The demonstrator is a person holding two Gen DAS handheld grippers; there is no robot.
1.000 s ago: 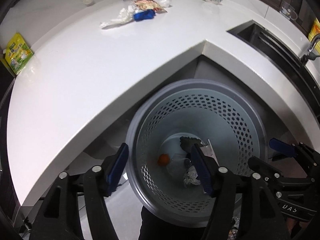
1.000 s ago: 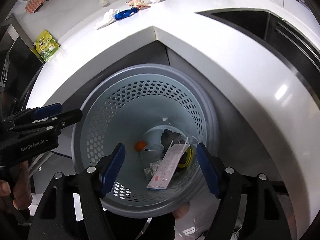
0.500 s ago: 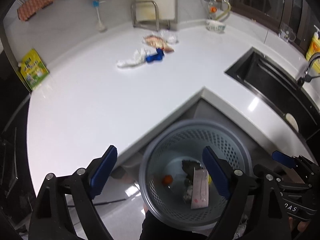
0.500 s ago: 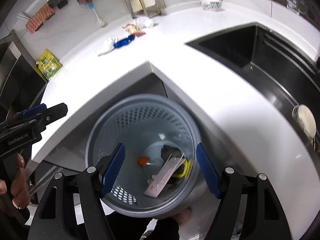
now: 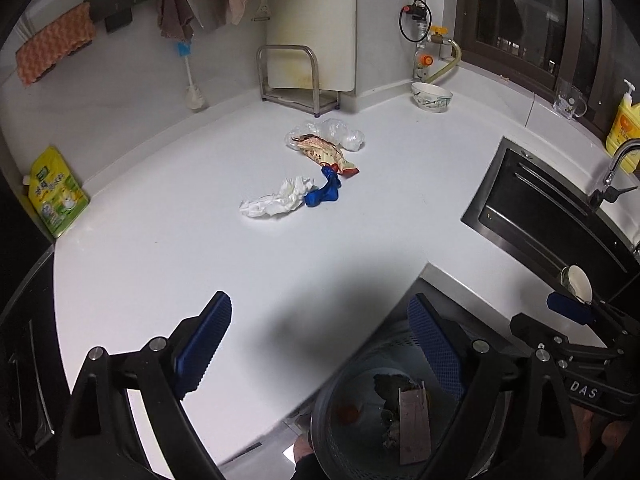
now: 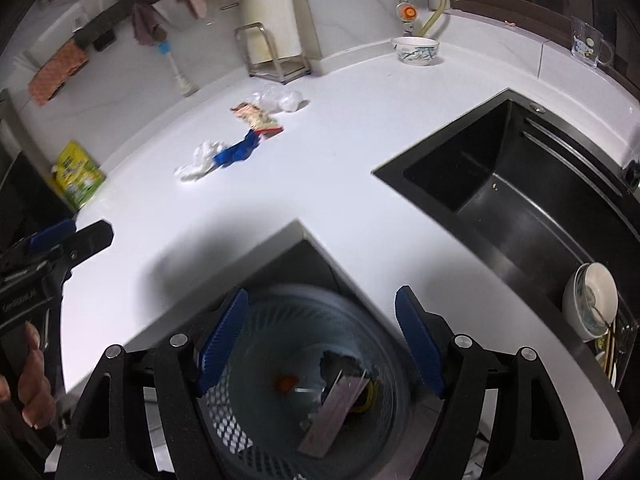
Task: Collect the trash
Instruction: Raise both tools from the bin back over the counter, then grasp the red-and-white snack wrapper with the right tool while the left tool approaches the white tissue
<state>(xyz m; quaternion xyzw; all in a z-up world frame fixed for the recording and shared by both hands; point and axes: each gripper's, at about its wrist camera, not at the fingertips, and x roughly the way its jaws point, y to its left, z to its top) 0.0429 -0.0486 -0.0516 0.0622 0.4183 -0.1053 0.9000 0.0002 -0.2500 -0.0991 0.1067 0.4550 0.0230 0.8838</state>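
White countertop (image 5: 168, 264) lies bare between its inner corner and the trash pile (image 5: 308, 176).

your left gripper (image 5: 320, 344) has just been opening its jaws and now holds them wide, nothing between the pads. your right gripper (image 6: 320, 340) is spread too, empty. both tilt steeply downward, side by side.
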